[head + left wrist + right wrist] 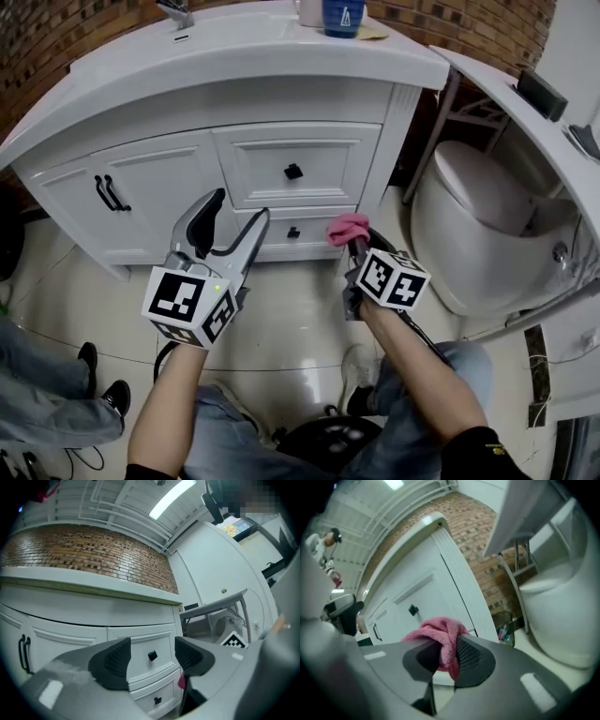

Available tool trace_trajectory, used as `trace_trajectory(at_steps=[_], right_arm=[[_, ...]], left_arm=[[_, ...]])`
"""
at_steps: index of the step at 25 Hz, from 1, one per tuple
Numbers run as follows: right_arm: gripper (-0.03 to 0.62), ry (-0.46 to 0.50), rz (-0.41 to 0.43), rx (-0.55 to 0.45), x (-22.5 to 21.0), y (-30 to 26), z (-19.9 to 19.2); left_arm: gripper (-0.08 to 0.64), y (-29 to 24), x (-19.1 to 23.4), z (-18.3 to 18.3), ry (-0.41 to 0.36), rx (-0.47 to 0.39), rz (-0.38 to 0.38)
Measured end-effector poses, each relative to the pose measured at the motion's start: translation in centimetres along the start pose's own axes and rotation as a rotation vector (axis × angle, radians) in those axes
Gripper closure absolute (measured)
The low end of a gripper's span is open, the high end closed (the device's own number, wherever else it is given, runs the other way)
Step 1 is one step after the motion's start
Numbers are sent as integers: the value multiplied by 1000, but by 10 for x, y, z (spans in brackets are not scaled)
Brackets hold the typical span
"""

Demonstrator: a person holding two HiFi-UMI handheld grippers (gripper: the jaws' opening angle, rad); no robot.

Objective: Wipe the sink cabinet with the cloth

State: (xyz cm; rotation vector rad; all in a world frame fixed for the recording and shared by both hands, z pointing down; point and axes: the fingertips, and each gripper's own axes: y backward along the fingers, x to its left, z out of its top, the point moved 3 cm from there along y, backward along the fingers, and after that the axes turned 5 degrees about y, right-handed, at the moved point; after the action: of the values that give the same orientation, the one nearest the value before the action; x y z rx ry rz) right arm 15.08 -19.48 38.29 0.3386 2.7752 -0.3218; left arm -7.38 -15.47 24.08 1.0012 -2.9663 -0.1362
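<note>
The white sink cabinet stands ahead, with two drawers and a door at the left. A pink cloth is bunched in my right gripper, which is shut on it just in front of the cabinet's lower right corner. In the right gripper view the pink cloth is pinched between the pads, with the cabinet's corner post behind. My left gripper stands open before the lower drawer, nothing between its fingers. The left gripper view frames the upper drawer knob between its jaws.
A white toilet stands at the right, close to my right gripper. A tap and a blue cup sit on the countertop. A small bin stands between cabinet and toilet. Another person's shoes are at the lower left.
</note>
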Motion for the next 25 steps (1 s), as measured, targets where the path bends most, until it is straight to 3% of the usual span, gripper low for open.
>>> trace_trajectory(at_steps=[3, 7, 10, 14, 18, 22, 25], right_arm=[[538, 190, 19, -87, 28, 53, 47], [538, 407, 101, -232, 82, 109, 102], [538, 497, 134, -283, 110, 142, 117], [540, 482, 135, -307, 118, 168, 113], [540, 407, 237, -239, 135, 173, 93], [540, 494, 270, -240, 152, 181, 85], [540, 498, 267, -247, 152, 185, 86]], left_arm=[[267, 26, -19, 14, 12, -23, 20], [267, 58, -54, 27, -57, -27, 12], [267, 87, -62, 31, -75, -29, 60], [267, 115, -64, 40, -76, -49, 122], [267, 123, -75, 45, -44, -71, 144], [267, 116, -87, 44, -65, -56, 131], [267, 110, -96, 45, -57, -59, 124]])
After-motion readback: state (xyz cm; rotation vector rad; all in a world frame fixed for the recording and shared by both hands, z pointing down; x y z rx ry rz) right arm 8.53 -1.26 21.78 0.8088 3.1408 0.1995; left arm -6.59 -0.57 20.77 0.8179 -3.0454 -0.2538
